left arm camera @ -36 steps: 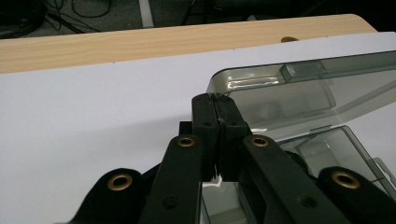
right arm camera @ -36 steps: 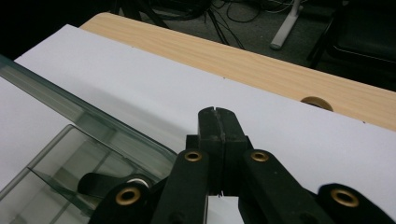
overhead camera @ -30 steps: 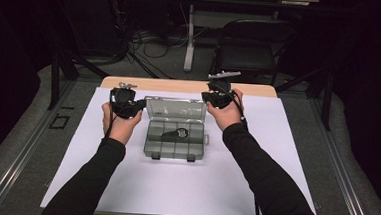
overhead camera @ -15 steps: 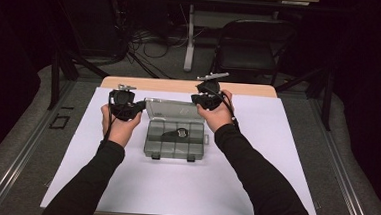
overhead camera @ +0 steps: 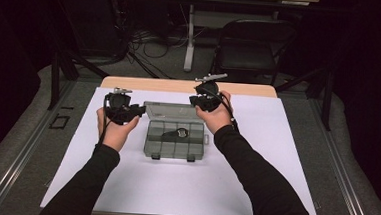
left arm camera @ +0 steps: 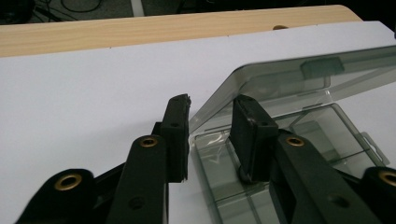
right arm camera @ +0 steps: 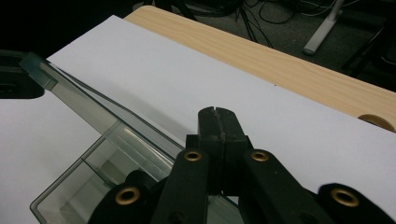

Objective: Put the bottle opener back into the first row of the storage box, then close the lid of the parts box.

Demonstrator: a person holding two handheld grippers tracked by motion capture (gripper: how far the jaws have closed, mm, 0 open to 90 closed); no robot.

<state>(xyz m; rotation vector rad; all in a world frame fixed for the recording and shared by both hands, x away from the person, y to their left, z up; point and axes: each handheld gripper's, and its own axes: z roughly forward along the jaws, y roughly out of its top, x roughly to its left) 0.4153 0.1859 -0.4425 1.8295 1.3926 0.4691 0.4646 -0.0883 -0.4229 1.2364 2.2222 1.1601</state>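
Gripper (right arm camera: 218,122) with both black jaws pressed together, nothing between them, above the near corner of an open clear box (right arm camera: 100,175). Lid (right arm camera: 70,95) raised at left. White sheet (right arm camera: 187,79) over wooden table (right arm camera: 299,70).

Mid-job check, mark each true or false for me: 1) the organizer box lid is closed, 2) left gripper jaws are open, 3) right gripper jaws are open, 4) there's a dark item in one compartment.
1) False: the lid of the organizer box is raised.
2) True: the left gripper has a gap between its jaws, at the lid's corner.
3) False: the right gripper has its jaws pressed together with nothing between them.
4) True: a dark item lies in a middle compartment.
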